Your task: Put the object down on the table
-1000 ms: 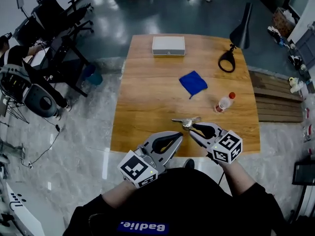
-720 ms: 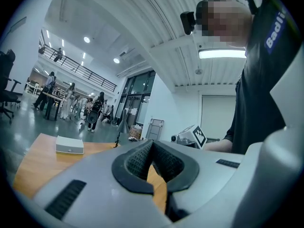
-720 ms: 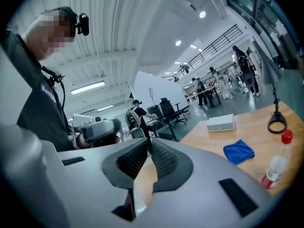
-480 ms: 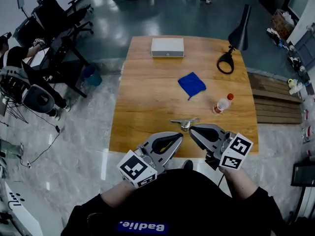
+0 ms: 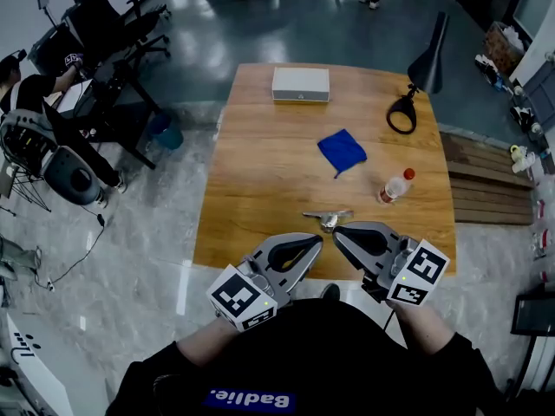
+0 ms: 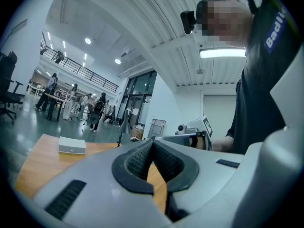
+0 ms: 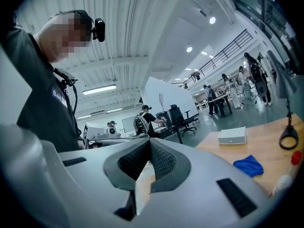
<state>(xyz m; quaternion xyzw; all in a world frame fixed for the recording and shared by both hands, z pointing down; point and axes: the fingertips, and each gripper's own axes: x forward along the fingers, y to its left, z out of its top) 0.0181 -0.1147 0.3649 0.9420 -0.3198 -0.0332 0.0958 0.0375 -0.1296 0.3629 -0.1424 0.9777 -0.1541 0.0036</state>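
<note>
A silver metal hand tool (image 5: 327,218) lies flat on the wooden table (image 5: 251,198), near its front edge. My right gripper (image 5: 337,230) hovers just in front of the tool, shut, with nothing between its pads; in the right gripper view its jaws (image 7: 149,142) meet with no gap. My left gripper (image 5: 318,239) stays beside it to the left over the table's front edge, also shut and empty (image 6: 152,142). Neither gripper touches the tool.
On the table stand a white box (image 5: 300,83) at the back, a blue cloth (image 5: 342,150) in the middle, a red-capped bottle (image 5: 395,185) lying at the right and a black desk lamp (image 5: 416,68). Office chairs (image 5: 95,33) stand at the left, a wooden bench (image 5: 477,176) at the right.
My right gripper has drawn back from the silver tool toward the table's front edge and risen, its jaws now shut. The tool stays on the table. The left gripper has not moved.
</note>
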